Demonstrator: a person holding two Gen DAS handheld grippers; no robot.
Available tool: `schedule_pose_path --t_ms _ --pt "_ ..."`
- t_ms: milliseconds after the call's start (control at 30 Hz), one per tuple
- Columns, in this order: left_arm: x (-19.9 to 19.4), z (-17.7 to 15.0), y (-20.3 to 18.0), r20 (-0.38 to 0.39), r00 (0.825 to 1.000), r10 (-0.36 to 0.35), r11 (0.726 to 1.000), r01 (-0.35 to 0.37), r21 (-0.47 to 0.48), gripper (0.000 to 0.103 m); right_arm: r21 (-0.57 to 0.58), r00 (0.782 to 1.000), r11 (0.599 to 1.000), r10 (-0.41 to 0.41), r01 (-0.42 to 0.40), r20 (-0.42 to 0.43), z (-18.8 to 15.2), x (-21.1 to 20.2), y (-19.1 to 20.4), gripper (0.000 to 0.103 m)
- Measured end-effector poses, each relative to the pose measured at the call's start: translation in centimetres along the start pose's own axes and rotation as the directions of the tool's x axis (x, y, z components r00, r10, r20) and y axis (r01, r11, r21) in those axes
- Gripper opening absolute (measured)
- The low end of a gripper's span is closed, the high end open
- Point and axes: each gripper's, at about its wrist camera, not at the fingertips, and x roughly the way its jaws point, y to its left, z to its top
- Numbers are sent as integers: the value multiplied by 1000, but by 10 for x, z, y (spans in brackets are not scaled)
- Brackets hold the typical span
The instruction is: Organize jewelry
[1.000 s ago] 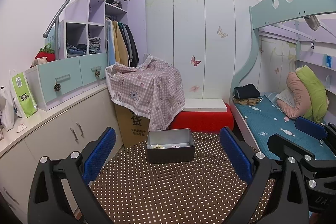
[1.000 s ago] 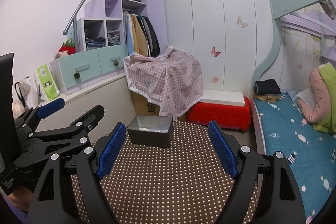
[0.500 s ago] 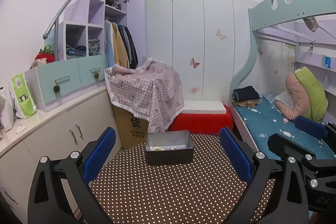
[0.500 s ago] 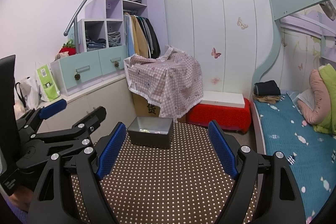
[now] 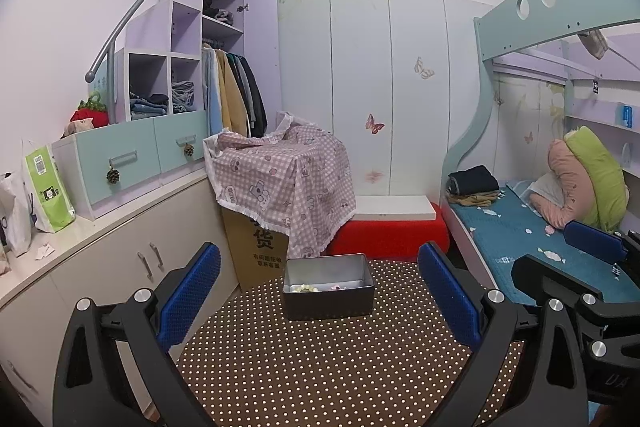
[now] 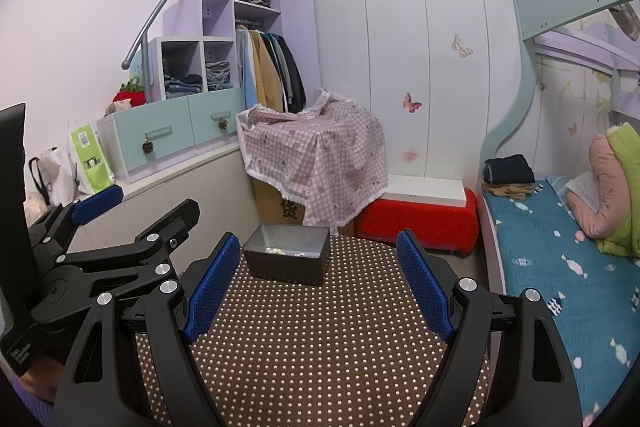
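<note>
Bedroom walls are pale, and a table (image 5: pixel 340 367) with a brown dotted cloth stands in the middle, close to me. On the far left, a white counter (image 5: pixel 92 227) carries a green bag (image 5: pixel 48 187) and turquoise drawers (image 5: pixel 136 159) with pine cones hanging from the handles. Above the drawers are lilac shelves (image 5: pixel 180 51) with folded clothes, and jackets (image 5: pixel 236 91) hang beside them. A cardboard box (image 5: pixel 260 251) under a pink checked cloth (image 5: pixel 288 175) stands behind the table, and a red bench (image 5: pixel 392 237) is just beside it.

Over the near part of the table the left gripper (image 5: pixel 320 297) has its blue pads spread wide, with nothing between them. A dark tin (image 5: pixel 328 287) sits at the far edge of the table, ahead of both grippers and apart from them. Inside it, on the bottom, lie some pale beads (image 5: pixel 304 287) and a small pink piece; I cannot tell more about them. The right gripper (image 6: pixel 320 287) is beside the left one, also spread wide and empty.

On the right is a bunk bed (image 6: pixel 560 267) with a blue sheet, folded clothes (image 6: pixel 508 175) and a green and pink pillow (image 6: pixel 612 191).
</note>
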Motion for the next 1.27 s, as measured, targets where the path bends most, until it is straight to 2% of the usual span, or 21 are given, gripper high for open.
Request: schedule_pose_path --t_ms 1267 --pt "1 6 -1 -10 1000 -9 1000 9 1 96 2 1000 1000 -3 3 2 4 -2 -1 78"
